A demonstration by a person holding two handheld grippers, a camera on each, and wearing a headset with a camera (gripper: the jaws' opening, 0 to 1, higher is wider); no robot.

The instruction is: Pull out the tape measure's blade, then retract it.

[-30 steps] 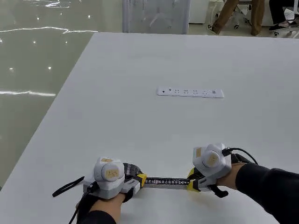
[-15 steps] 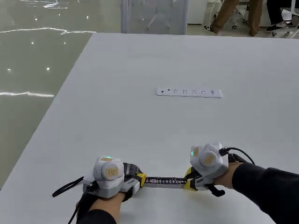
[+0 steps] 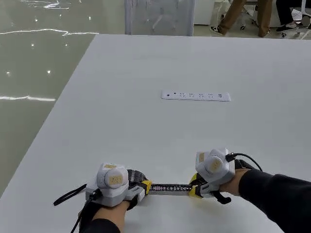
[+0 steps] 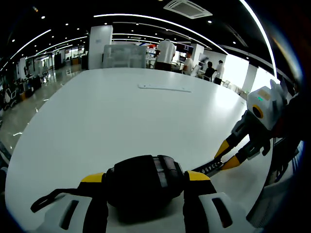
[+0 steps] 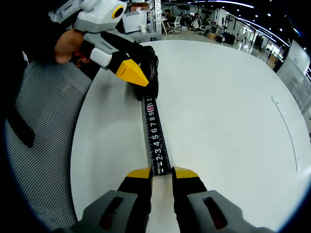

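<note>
A: Status? Count, big to small.

B: One white worktop. One white power strip lying flat mid-worktop, well apart from everything else.

A: Claws?

B: Two, both at the near edge, facing each other. The left claw is closed around the tape measure, with one yellow tip on each side of the black case. The right claw is pinched nearly closed on the free end of the blade.

A: Tape measures?

B: One. The case sits low on the worktop at the near edge, inside the left claw. I cannot tell whether it rests on the surface.

A: Blade?

B: One. A short stretch is out and runs straight from the case to the right claw. It is dark with white numerals, printed face up in the right gripper view, and it runs just above the worktop.

A: Anything smaller?

B: One black strap trails off the case to the left, lying on the worktop.

A: Background?

B: In the left gripper view there are several people standing past the far end of the worktop. They are too small to count reliably.
</note>
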